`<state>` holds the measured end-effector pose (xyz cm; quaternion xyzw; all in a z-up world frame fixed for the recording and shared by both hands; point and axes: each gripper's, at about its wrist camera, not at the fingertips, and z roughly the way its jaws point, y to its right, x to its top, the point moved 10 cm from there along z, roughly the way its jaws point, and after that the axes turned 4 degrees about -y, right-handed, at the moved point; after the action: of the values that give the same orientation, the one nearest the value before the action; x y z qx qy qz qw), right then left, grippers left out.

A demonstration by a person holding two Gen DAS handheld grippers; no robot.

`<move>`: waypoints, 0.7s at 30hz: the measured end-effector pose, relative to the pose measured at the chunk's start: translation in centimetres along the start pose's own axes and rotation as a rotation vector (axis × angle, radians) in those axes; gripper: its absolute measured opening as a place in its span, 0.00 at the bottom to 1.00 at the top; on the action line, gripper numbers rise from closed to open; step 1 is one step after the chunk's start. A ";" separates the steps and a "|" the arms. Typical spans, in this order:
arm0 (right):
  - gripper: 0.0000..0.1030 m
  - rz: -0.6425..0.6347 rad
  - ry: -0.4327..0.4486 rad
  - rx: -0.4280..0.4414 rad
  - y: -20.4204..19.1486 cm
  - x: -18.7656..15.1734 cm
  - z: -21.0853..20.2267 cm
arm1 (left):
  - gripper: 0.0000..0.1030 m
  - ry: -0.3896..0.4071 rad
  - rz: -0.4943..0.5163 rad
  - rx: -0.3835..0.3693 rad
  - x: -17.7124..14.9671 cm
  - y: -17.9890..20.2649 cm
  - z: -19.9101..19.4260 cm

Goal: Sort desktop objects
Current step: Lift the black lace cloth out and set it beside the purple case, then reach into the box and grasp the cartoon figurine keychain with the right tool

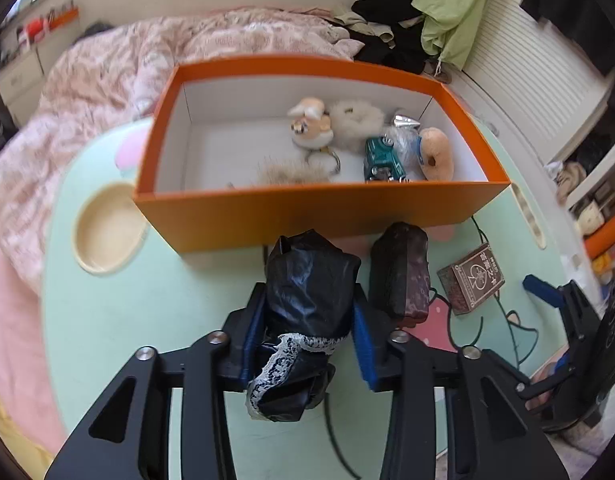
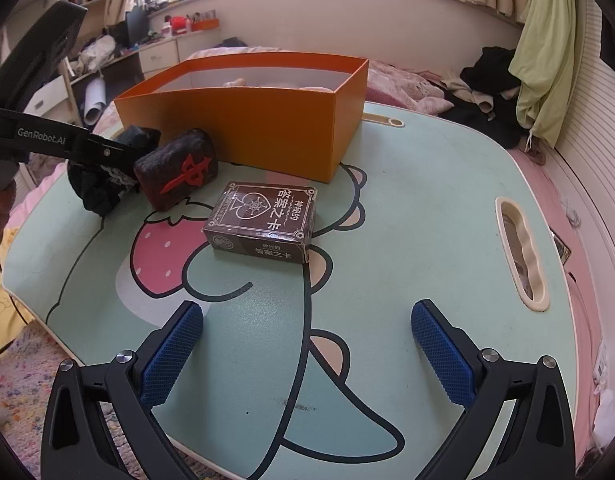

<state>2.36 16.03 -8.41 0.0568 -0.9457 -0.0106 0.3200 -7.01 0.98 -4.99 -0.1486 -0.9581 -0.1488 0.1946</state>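
Setting: a mint-green lap table [image 2: 407, 216] printed with a cartoon and a strawberry is seen set over a bed with pink bedding.
Left gripper [image 1: 309, 322]: its blue pads are pressed on either side of a black scrunchie trimmed with white lace [image 1: 303, 312], which is held bunched between narrowly parted jaws, just near of the box wall.
Right gripper [image 2: 307, 354]: its jaws are spread wide with nothing between them, held above bare table at the near edge.
Orange box [image 1: 307, 210]: it is placed at the far side of the table, open-topped, with a white inside.
Already in the box: a plush dog charm [image 1: 311, 124], a white fluffy item, a green toy car [image 1: 381, 160] and a plush doughnut [image 1: 437, 152] are gathered toward the right half.
Still on the table: a dark mahjong-tile plush [image 2: 177, 168] with a red character lies just right of the scrunchie; a brown card box [image 2: 263, 222] lies nearer and further right.
Step in hand: judged to be the carrying of the scrunchie to the box.
Next move: the scrunchie would need to be lifted clear of the near wall, brought over the empty left half, and released there.
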 end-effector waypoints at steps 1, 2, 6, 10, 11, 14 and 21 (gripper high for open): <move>1.00 0.000 0.000 0.000 0.0 0.0 0.0 | 0.45 0.028 -0.016 -0.024 0.2 0.2 -0.2; 1.00 0.000 0.000 0.000 0.0 0.0 0.0 | 0.48 0.059 -0.026 -0.030 0.5 0.2 -0.7; 1.00 0.000 0.000 0.000 0.0 0.0 0.0 | 0.79 0.229 -0.054 0.022 2.0 -0.6 -4.2; 1.00 0.000 0.000 0.000 0.0 0.0 0.0 | 0.79 0.242 -0.031 0.050 0.9 -1.1 -5.2; 1.00 0.000 0.000 0.000 0.0 -0.1 0.0 | 0.79 0.221 -0.015 0.054 0.1 -0.9 -4.8; 1.00 0.000 0.000 0.001 0.0 -0.1 0.0 | 0.79 0.184 0.024 0.105 -2.8 -0.7 -3.7; 1.00 0.000 0.000 0.002 0.0 -0.1 0.0 | 0.79 0.131 0.066 0.125 -5.9 0.5 -1.2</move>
<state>2.46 16.06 -8.42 0.0573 -0.9457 -0.0099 0.3199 -1.22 -0.29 -6.24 -0.1576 -0.9453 -0.0918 0.2703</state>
